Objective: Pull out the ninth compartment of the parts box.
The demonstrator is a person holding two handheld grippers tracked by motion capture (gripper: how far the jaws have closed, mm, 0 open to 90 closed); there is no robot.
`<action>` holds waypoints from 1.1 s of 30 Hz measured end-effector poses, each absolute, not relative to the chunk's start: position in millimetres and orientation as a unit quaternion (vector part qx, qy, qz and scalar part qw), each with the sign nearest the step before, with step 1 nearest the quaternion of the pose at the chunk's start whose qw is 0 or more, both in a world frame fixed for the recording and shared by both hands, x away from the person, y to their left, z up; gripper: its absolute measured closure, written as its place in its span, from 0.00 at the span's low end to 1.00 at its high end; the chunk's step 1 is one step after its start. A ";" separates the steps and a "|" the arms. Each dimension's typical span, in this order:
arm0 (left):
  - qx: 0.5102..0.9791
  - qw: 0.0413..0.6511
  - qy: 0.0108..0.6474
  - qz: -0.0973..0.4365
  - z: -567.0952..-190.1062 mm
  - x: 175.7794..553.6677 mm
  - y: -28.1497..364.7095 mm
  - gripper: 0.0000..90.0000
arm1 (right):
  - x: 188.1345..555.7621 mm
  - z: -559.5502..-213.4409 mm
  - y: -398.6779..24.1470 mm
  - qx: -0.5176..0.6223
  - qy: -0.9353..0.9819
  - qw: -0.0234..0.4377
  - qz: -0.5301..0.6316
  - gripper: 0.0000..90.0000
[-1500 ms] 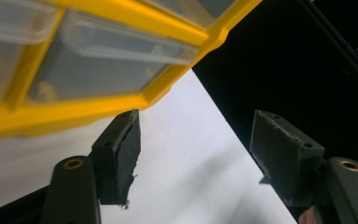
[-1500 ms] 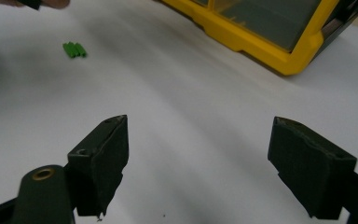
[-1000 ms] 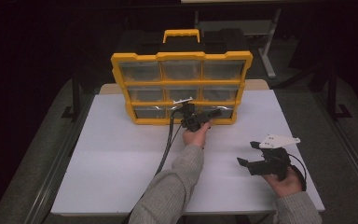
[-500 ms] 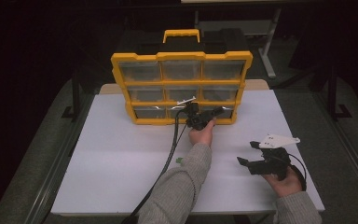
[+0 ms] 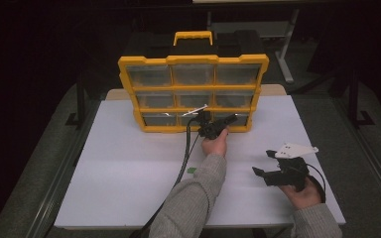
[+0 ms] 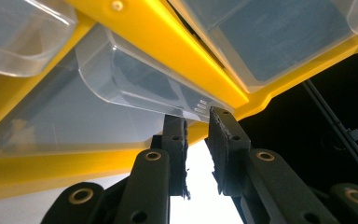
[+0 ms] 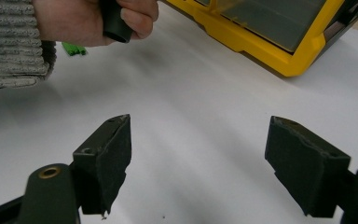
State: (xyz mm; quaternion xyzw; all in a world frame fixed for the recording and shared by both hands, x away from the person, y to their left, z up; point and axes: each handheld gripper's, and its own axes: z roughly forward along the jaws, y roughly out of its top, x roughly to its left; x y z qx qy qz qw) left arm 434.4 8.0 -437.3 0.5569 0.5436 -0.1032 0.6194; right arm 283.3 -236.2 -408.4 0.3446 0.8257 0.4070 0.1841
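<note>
A yellow organiser box (image 5: pixel 193 94) with clear drawers stands upright at the far side of the white surface (image 5: pixel 119 173), its black top and yellow handle (image 5: pixel 193 37) towards the back; the left hand-held gripper (image 5: pixel 212 122) is up against its bottom row, at the middle drawer (image 6: pixel 121 88); in the left gripper view the two black jaws have just been closing and now stand close together with a narrow gap, their tips at the drawer's ridged lower lip; the lip seems to lie between the tips, though whether the pads press on it I cannot tell; the left hand (image 5: pixel 216 145) holds the grip just in front of the box, its cable trailing back along the sleeve; a small green piece (image 5: pixel 192 171) lies on the surface near the left forearm; the right hand-held gripper (image 5: pixel 270 163) rests well apart at the right front of the surface, jaws wide apart with nothing between them.
</note>
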 end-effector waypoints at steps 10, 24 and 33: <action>0.537 0.640 0.540 -0.106 -444.2 430.7 9.6 0.88 | 282.8 -409.0 -235.6 0.353 0.822 0.181 0.409 0.24; 0.536 0.648 0.531 -0.101 -447.0 426.9 10.0 0.89 | 283.6 -410.9 -236.9 0.351 0.824 0.179 0.406 0.22; 0.537 0.650 0.528 -0.101 -447.7 425.2 10.3 0.89 | 284.0 -411.5 -237.6 0.348 0.826 0.180 0.406 0.22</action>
